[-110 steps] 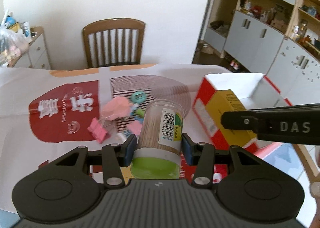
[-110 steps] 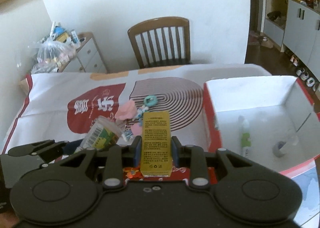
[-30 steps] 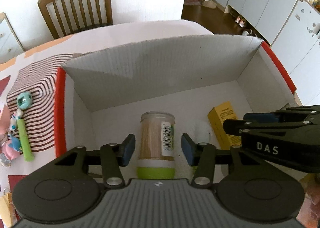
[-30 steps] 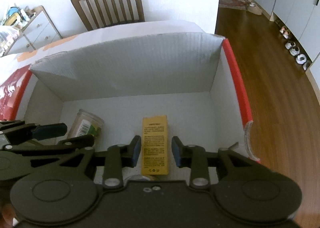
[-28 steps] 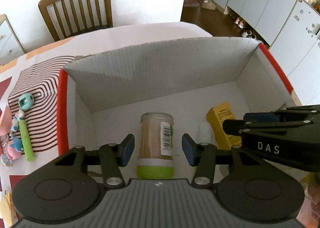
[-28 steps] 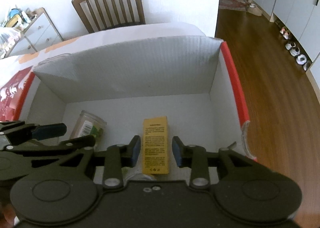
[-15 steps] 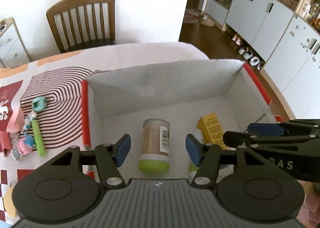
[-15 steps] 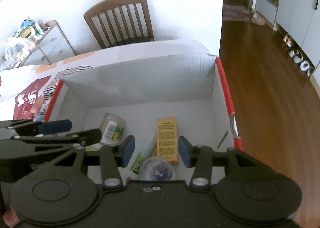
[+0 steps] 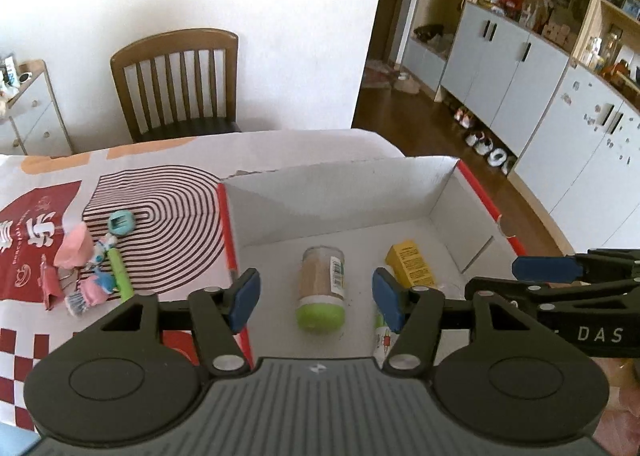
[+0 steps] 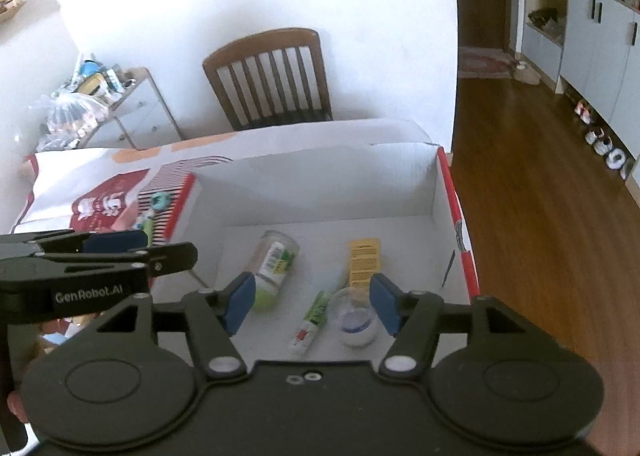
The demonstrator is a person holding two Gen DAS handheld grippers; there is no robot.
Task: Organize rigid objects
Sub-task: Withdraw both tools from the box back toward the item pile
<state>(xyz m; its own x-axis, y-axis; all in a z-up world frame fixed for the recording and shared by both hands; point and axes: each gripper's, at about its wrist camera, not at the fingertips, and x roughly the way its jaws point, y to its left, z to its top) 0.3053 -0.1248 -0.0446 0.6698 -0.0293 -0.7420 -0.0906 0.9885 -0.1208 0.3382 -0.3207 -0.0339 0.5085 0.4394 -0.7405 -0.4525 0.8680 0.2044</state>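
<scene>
A white cardboard box with red edges (image 9: 440,192) (image 10: 440,192) sits on the table's right side. Inside lie a clear jar with a green lid (image 9: 322,288) (image 10: 274,268), a yellow carton (image 9: 410,262) (image 10: 363,262), a green-white tube (image 10: 312,322) and a small clear cup (image 10: 355,320). My left gripper (image 9: 316,298) is open and empty, raised above the jar. My right gripper (image 10: 312,302) is open and empty, raised above the tube and cup. Each gripper shows at the other view's edge.
Small toys and clips lie on the patterned cloth left of the box: a pink piece (image 9: 74,246), a teal round piece (image 9: 120,222), a green stick (image 9: 120,274). A wooden chair (image 9: 180,80) stands behind the table. Wood floor and cabinets are to the right.
Both grippers let go of the jar and the carton inside the box, opened wide, and rose up and back. The jar and carton stay lying on the box floor.
</scene>
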